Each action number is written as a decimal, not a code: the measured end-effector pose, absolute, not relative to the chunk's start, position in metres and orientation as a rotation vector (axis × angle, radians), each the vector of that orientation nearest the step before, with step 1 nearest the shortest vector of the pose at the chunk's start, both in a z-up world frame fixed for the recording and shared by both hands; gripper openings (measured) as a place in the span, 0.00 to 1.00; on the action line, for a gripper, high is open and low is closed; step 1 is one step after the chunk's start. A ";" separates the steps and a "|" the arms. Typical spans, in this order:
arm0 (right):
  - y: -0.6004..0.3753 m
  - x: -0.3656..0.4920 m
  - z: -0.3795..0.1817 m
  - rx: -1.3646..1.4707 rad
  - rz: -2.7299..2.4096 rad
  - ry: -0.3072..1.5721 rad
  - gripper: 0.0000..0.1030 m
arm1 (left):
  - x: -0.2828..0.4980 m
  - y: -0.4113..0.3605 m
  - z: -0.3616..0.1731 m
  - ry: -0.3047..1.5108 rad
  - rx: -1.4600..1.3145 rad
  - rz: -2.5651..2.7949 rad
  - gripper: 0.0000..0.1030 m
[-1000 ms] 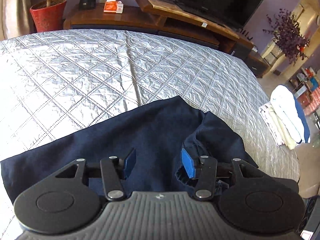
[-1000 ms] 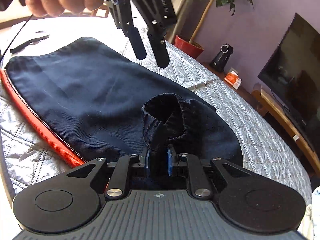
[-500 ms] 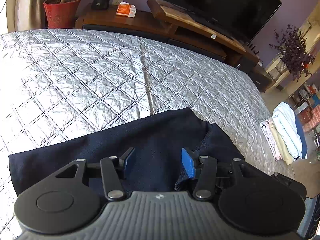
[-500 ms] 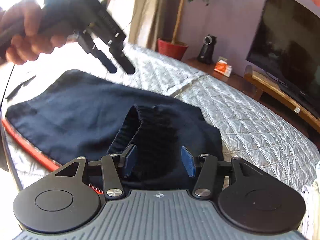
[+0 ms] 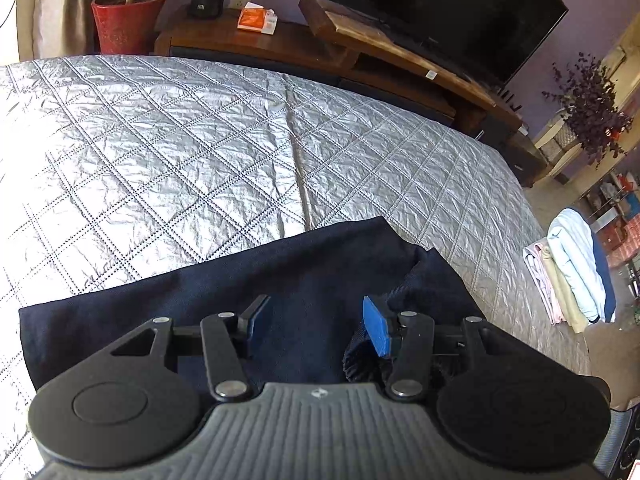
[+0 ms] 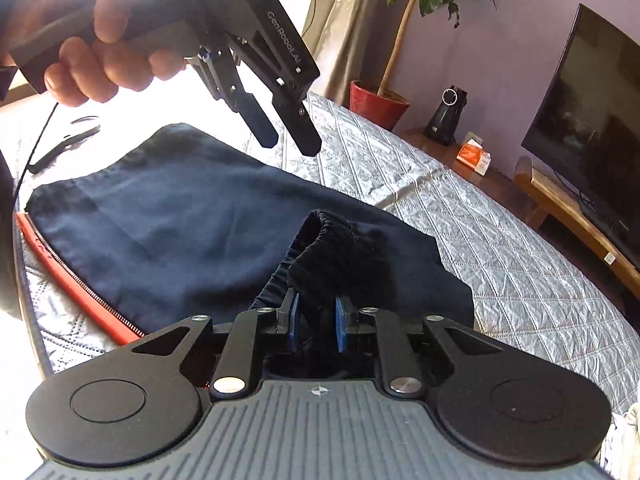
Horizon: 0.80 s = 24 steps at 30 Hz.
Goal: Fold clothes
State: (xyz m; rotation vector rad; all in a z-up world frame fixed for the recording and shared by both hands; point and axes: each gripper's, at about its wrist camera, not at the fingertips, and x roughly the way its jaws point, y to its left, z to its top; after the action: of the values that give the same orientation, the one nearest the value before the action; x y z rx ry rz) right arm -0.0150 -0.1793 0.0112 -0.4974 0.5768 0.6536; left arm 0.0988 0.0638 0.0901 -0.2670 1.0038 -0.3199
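Note:
A navy jacket (image 6: 180, 216) with a red zipper edge (image 6: 72, 280) lies spread on the silver quilted bed (image 6: 500, 280). Its ribbed cuff (image 6: 336, 240) stands bunched up in front of my right gripper (image 6: 316, 316); the jaws are closing, and the blue pads press on the dark fabric between them. My left gripper (image 6: 292, 146), held by a hand (image 6: 100, 52), hangs above the jacket's far edge, open and holding nothing. In the left wrist view the left gripper (image 5: 316, 316) hovers over the navy jacket (image 5: 280, 280), with the sleeve fold to its right.
A stack of folded clothes (image 5: 576, 276) sits past the bed's right edge. Beyond the foot of the bed are a wooden TV stand (image 5: 400, 52), a TV (image 5: 440, 4) and a red plant pot (image 5: 128, 20). A black object (image 6: 64, 144) lies on the bed behind the jacket.
My right gripper opened off the cuff, then closed on it again slightly higher. My left gripper stayed open above the jacket with little movement.

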 end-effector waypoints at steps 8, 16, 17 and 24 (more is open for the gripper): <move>-0.174 -0.009 -0.005 -0.488 0.685 0.666 0.30 | 0.099 0.065 0.089 1.005 -0.271 -0.311 0.44; -0.157 -0.020 -0.025 -0.497 0.742 0.695 0.64 | 0.100 0.066 0.088 1.007 -0.276 -0.308 0.44; -0.159 -0.017 -0.026 -0.457 0.744 0.702 0.63 | 0.100 0.066 0.088 1.008 -0.277 -0.306 0.44; -0.189 -0.005 0.010 -0.163 0.679 0.649 0.63 | 0.101 0.073 0.089 1.005 -0.291 -0.281 0.44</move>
State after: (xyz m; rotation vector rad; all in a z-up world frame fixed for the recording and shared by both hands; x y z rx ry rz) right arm -0.0053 -0.1886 0.0101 -0.1630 0.6492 0.6788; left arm 0.1015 0.0728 0.0887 -0.2908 1.0052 -0.2805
